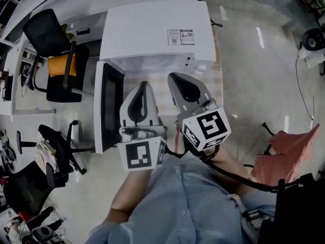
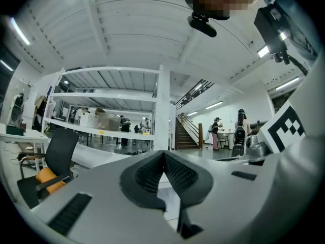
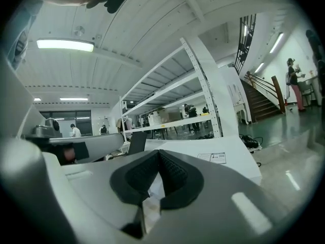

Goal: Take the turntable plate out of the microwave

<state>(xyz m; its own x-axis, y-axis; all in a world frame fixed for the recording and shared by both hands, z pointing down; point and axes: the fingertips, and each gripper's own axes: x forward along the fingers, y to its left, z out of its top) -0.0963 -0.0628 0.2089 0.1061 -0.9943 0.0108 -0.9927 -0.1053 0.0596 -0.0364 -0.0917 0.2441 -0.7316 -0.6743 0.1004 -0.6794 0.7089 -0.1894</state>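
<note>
The white microwave (image 1: 152, 32) stands on a table, seen from above in the head view, and its dark-windowed door (image 1: 109, 105) hangs open at the left. I cannot make out the turntable plate; the cavity mouth lies under the microwave's top edge and behind my grippers. My left gripper (image 1: 143, 85) and right gripper (image 1: 175, 78) sit side by side just in front of the opening, both pointing at it. Each is shut with nothing between the pads. The left gripper (image 2: 163, 154) shows its pads meeting. The right gripper (image 3: 158, 154) is the same, with the microwave (image 3: 213, 156) beyond it.
A black office chair with an orange cushion (image 1: 56, 60) stands left of the microwave, and more black chairs (image 1: 56, 146) stand nearer on the left. A red chair (image 1: 289, 151) is at the right. The table's checked cloth (image 1: 216, 80) shows beside the microwave. White shelving (image 3: 188, 85) and distant people fill the background.
</note>
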